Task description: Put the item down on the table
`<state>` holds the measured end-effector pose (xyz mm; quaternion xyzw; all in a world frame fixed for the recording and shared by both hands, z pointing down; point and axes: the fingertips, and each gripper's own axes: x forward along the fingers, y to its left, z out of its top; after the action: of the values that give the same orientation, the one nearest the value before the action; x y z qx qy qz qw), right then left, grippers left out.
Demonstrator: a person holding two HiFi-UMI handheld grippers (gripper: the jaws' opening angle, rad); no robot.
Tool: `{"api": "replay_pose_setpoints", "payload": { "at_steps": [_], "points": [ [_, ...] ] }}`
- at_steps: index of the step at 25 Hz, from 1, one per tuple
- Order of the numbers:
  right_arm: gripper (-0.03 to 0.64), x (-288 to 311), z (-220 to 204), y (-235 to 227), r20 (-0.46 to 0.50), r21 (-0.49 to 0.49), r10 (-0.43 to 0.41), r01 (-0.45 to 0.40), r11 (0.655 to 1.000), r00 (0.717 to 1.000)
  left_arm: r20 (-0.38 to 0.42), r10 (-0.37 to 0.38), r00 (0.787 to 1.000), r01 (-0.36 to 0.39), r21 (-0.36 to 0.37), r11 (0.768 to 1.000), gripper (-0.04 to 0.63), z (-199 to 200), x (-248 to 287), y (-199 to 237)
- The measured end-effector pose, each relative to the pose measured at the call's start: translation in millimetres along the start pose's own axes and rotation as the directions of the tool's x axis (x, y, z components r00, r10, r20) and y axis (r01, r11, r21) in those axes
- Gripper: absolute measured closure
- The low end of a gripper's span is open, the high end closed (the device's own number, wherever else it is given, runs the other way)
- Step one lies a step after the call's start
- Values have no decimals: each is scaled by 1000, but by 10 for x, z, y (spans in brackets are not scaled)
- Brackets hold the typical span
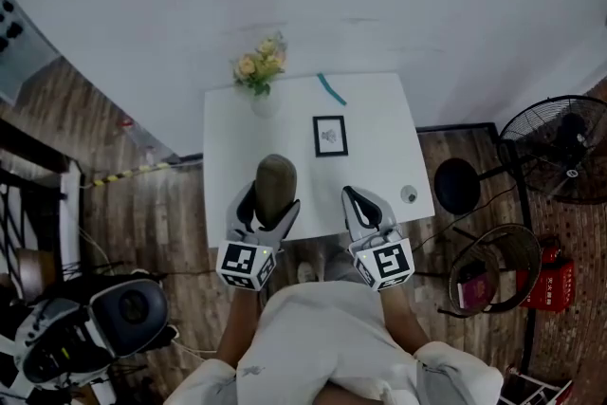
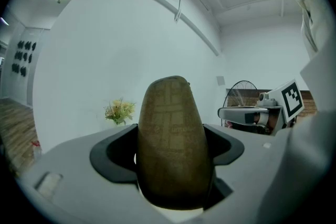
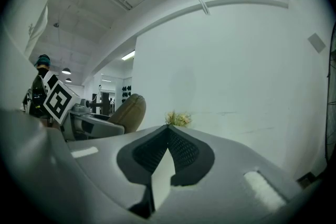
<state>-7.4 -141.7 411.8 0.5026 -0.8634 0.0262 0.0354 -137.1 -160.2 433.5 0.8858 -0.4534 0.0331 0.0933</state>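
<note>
My left claw (image 1: 273, 199) is clenched on the brown item (image 1: 276, 175), which stands upright between its jaws over the near part of the white tabletop (image 1: 375, 114) — gripped low, I judge, so it can go down base-first. My right claw (image 1: 354, 197), just beside, is pinched closed on nothing — spare. There is faint print on the item, unreadable.

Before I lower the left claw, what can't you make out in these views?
Gap between the brown item and the table: head view, the item and left claw cover it.
The item's base: left gripper view, hidden by the claw's body.
Print on the item: left gripper view, too faint to read.
Small round thing near the table's right edge: head view, too small to name.
</note>
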Motion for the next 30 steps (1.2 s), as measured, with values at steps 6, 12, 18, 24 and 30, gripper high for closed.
{"api": "replay_pose_setpoints", "payload": {
  "at_steps": [6, 12, 18, 24, 30],
  "points": [
    [614, 355, -23, -209, -7, 7, 46, -46, 999, 999, -17, 32, 999, -32, -9, 999, 192, -20, 311, 158],
    [614, 652, -90, -425, -16, 19, 89, -89, 996, 996, -39, 73, 997, -74, -21, 997, 192, -99, 590, 290],
    [614, 1090, -197, -777, -49, 47, 119, -117, 992, 992, -91, 101, 991, -105, -41, 994, 192, -198, 1033, 510],
    [614, 1402, -421, -906, -113, 73, 172, -165, 984, 979, -157, 139, 978, -151, -67, 986, 192, -379, 1245, 659],
    [614, 1592, -638, -1016, -161, 99, 220, -206, 974, 962, -215, 173, 961, -195, -86, 977, 192, -579, 1441, 753]
  ]
}}
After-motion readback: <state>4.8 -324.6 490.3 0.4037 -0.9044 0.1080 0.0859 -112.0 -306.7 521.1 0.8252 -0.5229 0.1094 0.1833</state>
